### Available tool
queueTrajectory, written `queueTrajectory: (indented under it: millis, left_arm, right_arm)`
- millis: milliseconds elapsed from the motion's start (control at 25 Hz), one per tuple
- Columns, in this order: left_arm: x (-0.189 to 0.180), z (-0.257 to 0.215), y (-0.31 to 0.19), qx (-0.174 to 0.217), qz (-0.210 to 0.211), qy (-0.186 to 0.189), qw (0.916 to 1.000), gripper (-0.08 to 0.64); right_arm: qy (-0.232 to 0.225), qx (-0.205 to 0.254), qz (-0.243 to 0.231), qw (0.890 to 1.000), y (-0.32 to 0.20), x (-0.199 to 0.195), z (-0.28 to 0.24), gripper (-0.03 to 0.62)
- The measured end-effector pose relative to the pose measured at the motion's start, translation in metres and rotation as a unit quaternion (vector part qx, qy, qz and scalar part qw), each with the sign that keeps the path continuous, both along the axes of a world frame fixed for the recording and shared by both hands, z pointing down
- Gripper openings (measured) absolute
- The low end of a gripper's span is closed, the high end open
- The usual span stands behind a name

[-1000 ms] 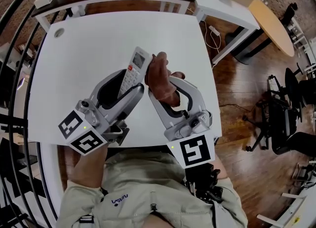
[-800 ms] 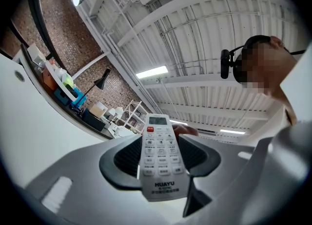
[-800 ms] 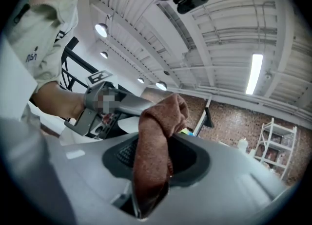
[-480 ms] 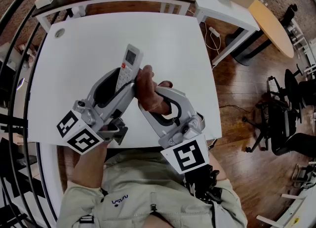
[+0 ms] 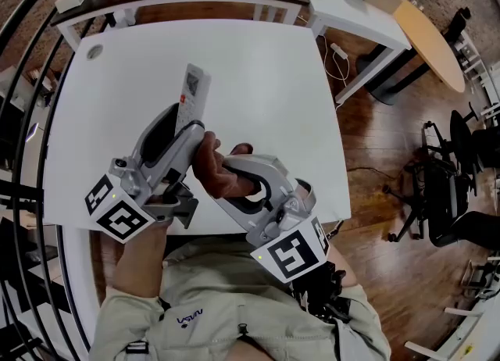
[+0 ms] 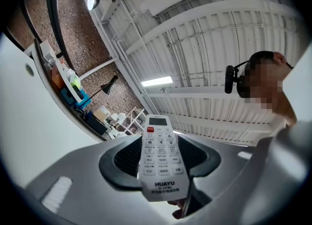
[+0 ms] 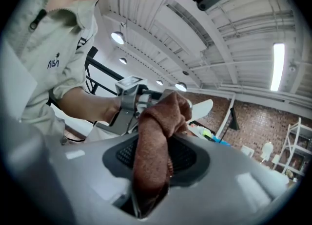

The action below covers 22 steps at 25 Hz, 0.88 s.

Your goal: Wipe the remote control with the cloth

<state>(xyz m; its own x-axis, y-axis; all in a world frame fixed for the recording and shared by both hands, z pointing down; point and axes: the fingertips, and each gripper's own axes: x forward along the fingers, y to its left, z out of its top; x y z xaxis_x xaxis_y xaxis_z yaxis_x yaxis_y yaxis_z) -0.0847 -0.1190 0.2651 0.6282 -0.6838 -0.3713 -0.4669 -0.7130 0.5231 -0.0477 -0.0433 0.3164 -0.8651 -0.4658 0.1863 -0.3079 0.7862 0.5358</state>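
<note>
As left claw [image 5: 181, 123] grips remote [image 5: 192, 90], right [image 7: 155, 158] grips cloth [image 7: 163, 114]

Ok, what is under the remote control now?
Only the white table shows beneath the remote control, held up by the left gripper. Its lower end is covered by the jaws, so contact with the cloth cannot be seen.

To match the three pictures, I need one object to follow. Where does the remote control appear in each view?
Head view: remote control left of centre, sticking out of the left tool.
Left gripper view: bottom centre, between the jaws.
Right gripper view: cannot tell; the cloth blocks the middle.
Shared landmark: the left tool, in all three.
</note>
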Motion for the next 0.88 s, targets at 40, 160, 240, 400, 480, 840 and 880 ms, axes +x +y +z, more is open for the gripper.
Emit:
queueTrajectory:
  millis: [40,160,240,400,480,840,880]
  left_arm:
    - [0.000,0.000,0.000,-0.001,0.001,0.003,1.0000,0.242]
    - [0.000,-0.002,0.002,-0.001,0.008,0.011,0.9999,0.242]
    - [0.003,-0.003,0.004,0.001,0.016,0.012,0.9998,0.242]
    - [0.015,0.000,0.008,-0.001,0.038,0.006,0.9993,0.242]
    - [0.022,0.002,0.010,-0.003,0.050,0.004,0.9987,0.242]
    - [0.047,0.005,0.024,0.000,0.088,-0.010,0.9960,0.242]
    - [0.047,0.004,0.023,0.001,0.088,-0.009,0.9961,0.242]
  right_arm:
    - [0.000,-0.001,0.001,1.000,-0.001,0.001,0.000,0.138]
    - [-0.009,0.001,0.021,1.000,-0.010,0.011,-0.004,0.138]
    - [-0.021,0.009,0.053,0.998,-0.022,0.021,-0.010,0.138]
    - [-0.064,0.019,0.127,0.990,-0.050,0.045,-0.031,0.138]
    - [-0.091,0.019,0.151,0.984,-0.061,0.053,-0.041,0.138]
    - [-0.120,0.017,0.170,0.978,-0.071,0.060,-0.047,0.138]
    - [-0.113,0.014,0.166,0.979,-0.069,0.058,-0.044,0.138]
